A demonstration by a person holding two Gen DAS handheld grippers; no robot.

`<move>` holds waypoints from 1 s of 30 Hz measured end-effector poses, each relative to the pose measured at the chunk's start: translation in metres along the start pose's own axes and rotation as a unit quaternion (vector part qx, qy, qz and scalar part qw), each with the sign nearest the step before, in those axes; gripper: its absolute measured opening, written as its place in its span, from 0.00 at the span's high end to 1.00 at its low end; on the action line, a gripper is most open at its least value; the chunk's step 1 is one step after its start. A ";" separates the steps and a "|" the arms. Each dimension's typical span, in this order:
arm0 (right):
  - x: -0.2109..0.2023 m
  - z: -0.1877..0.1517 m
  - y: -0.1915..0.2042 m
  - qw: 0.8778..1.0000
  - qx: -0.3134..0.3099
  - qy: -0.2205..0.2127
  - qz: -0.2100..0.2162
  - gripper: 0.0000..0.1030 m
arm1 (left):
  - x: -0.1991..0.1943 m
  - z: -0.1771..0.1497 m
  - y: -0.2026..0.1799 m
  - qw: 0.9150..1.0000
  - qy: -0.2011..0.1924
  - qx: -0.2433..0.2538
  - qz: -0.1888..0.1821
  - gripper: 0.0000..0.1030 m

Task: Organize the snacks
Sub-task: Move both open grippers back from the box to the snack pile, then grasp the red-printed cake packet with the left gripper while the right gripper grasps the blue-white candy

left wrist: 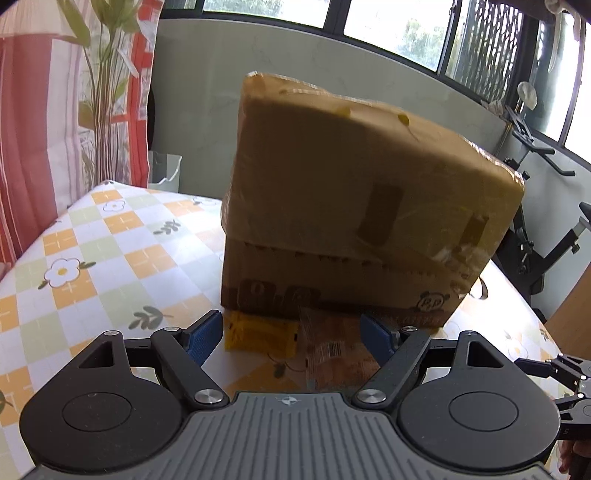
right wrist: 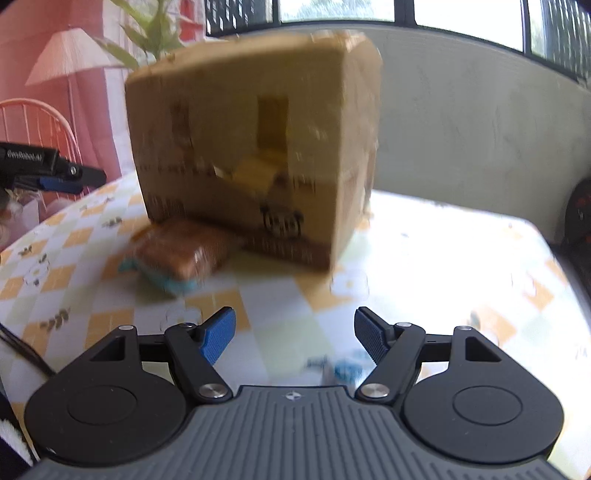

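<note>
1. From my left wrist view I see the counter (left wrist: 92, 258) spread with a checked cloth of orange, green and white squares with daisies and leaf sprigs.
2. A curtain (left wrist: 55, 103) printed with red stripes and tall green leaves hangs at the far left, just beyond the counter's edge.
3. A white bin (left wrist: 166, 168) stands behind the counter against a grey wall (left wrist: 199, 92).
4. Windows (left wrist: 391, 26) with dark frames run along the top; one has a lattice grille (left wrist: 487, 48).
5. A black exercise bike (left wrist: 532, 236) stands at the right, past the counter.
6. In my right wrist view, a lamp and chair are printed on the pink backdrop (right wrist: 55, 74).
</note>
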State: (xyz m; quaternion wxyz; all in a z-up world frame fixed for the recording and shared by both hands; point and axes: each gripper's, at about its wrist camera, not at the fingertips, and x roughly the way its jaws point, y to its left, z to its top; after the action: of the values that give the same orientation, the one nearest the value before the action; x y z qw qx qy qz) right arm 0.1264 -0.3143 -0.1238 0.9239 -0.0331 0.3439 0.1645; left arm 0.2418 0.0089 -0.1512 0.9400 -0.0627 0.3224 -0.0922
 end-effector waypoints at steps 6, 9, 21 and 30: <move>-0.012 -0.009 -0.010 0.998 0.042 -0.003 -0.035 0.28 | 0.004 -0.009 -0.003 1.000 0.014 0.000 0.001 0.20; -0.020 -0.011 -0.021 0.994 0.096 0.003 -0.051 0.25 | 0.006 -0.011 -0.004 1.000 0.017 -0.001 0.000 0.20; 0.003 0.003 -0.043 0.979 0.200 0.034 -0.036 0.23 | 0.006 -0.014 -0.005 1.000 0.024 0.001 -0.002 0.20; -0.013 0.016 -0.029 0.983 0.178 0.010 -0.044 0.24 | 0.007 -0.015 -0.003 1.000 0.027 -0.004 0.000 0.20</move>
State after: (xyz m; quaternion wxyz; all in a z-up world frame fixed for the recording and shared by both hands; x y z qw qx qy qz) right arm 0.1362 -0.3423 -0.1048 0.9180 0.1149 0.3750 0.0592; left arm 0.2374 0.0034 -0.1663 0.9307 -0.0642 0.3479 -0.0927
